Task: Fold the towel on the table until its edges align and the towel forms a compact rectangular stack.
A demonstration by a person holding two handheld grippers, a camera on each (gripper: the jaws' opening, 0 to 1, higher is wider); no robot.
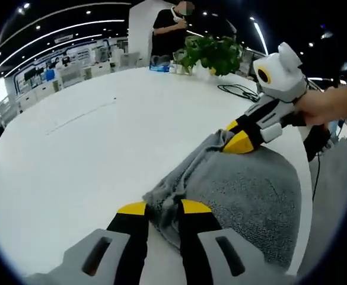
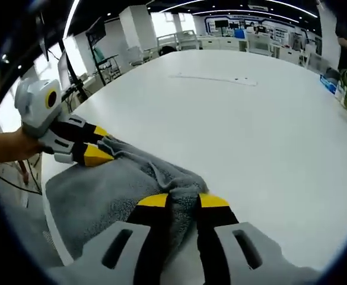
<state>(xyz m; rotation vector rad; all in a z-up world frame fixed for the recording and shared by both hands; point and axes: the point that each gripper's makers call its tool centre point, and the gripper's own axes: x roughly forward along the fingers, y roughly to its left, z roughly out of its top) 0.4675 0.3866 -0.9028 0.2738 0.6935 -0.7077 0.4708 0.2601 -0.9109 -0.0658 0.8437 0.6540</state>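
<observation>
My left gripper (image 1: 164, 209) and right gripper (image 2: 184, 202) each pinch a corner of the soft, limp grey towel (image 1: 244, 190); corners grip best.

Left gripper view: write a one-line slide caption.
Both grippers pinch a grey towel's edge on a white table.

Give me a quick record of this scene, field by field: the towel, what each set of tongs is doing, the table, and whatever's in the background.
towel: grey towel, bunched along one edge, lying at the table's edge
left tongs: shut on a towel corner
right tongs: shut on the other corner
table: white table
background: potted plant, black cable, a person standing beyond the table
</observation>
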